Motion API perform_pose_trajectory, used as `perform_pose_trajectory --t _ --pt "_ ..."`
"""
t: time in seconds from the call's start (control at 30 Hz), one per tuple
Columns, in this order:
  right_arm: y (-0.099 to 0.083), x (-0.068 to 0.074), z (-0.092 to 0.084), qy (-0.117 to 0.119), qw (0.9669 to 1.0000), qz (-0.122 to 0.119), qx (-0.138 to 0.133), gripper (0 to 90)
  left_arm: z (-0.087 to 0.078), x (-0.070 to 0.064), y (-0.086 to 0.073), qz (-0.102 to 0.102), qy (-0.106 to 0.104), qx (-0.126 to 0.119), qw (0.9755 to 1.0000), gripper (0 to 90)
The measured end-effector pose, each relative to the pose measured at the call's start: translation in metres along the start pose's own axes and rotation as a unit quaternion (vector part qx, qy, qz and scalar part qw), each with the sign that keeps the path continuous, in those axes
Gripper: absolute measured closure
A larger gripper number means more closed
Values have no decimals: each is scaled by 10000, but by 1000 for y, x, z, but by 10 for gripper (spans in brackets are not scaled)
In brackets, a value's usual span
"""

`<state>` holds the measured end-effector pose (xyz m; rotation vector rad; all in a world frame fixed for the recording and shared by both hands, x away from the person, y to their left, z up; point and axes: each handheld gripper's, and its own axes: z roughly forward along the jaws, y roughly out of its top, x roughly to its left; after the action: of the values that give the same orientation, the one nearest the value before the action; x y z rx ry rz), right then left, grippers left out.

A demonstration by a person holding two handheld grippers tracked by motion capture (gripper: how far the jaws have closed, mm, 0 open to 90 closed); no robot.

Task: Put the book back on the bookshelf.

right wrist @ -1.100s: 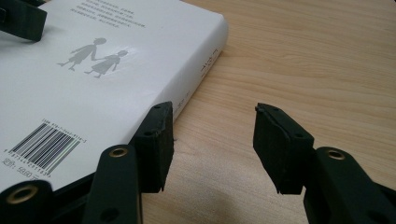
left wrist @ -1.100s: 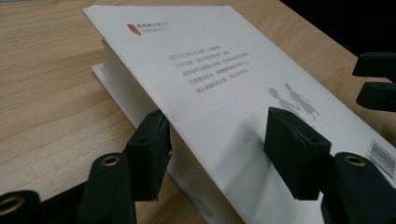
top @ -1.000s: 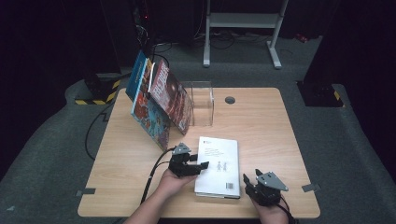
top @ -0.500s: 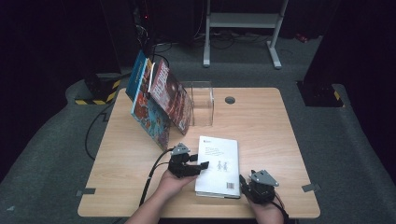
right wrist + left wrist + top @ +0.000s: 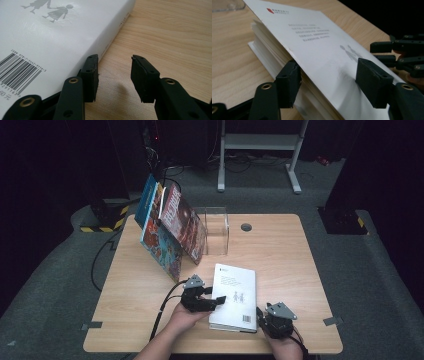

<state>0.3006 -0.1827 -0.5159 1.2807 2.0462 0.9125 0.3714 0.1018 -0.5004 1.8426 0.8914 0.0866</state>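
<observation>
The white book (image 5: pixel 234 296) lies between both hand-held grippers.

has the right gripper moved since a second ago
Yes. The right gripper has shifted slightly left, toward the white book's near right corner, its jaws closing with nothing between them.

My left gripper (image 5: pixel 214 301) sits at the book's (image 5: pixel 235 292) left edge, one jaw under the lifted cover, the other above it. My right gripper (image 5: pixel 261 316) is at the book's near right corner, the spine just beside one jaw, bare table (image 5: pixel 280 260) between the jaws. Beyond my left gripper, leaning books (image 5: pixel 170 230) stand, a clear box (image 5: pixel 217 227) just right of them.
</observation>
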Motion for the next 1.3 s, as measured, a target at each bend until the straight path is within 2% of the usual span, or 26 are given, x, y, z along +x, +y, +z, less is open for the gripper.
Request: perform_pose_trajectory --t 0.07,0.1,0.17,0.33,0.43,0.53,0.63,0.67,0.83,0.9,0.97,1.13,1.3 --pt "0 1 0 2 10000 -20 -14 565 2 1 2 -70 49 75 9999 340" --pt "0 1 0 7 10000 -30 -16 556 5 2 3 -94 136 191 9997 329" --pt "0 1 0 26 10000 -42 -21 543 9 5 2 -229 147 253 9993 299" --pt "0 2 0 24 10000 -40 -40 542 15 5 3 -115 325 455 9984 304" --pt "1 3 -1 31 10000 -49 -61 555 13 8 3 -243 284 478 9982 349" --pt "2 4 -1 21 9999 -63 -86 571 11 11 2 -256 261 440 9984 388" --pt "2 4 -1 34 9999 -82 -98 579 9 16 3 -521 178 431 9976 453" --pt "2 4 -1 36 9999 -89 -103 582 9 18 3 -528 161 430 9975 476" --pt "3 5 -1 29 9999 -73 -116 595 5 14 4 -267 209 331 9989 500" --pt "3 6 -1 13 9999 -62 -120 602 1 15 6 -185 137 265 9994 541" --pt "3 6 -1 4 9999 -50 -125 602 -2 10 6 86 205 159 9996 550" --pt "3 6 -1 19 9999 -32 -137 581 -7 2 4 475 325 -43 9983 550" --pt "3 2 -1 66 9999 76 -118 518 -10 0 -1 697 297 -183 9970 549"
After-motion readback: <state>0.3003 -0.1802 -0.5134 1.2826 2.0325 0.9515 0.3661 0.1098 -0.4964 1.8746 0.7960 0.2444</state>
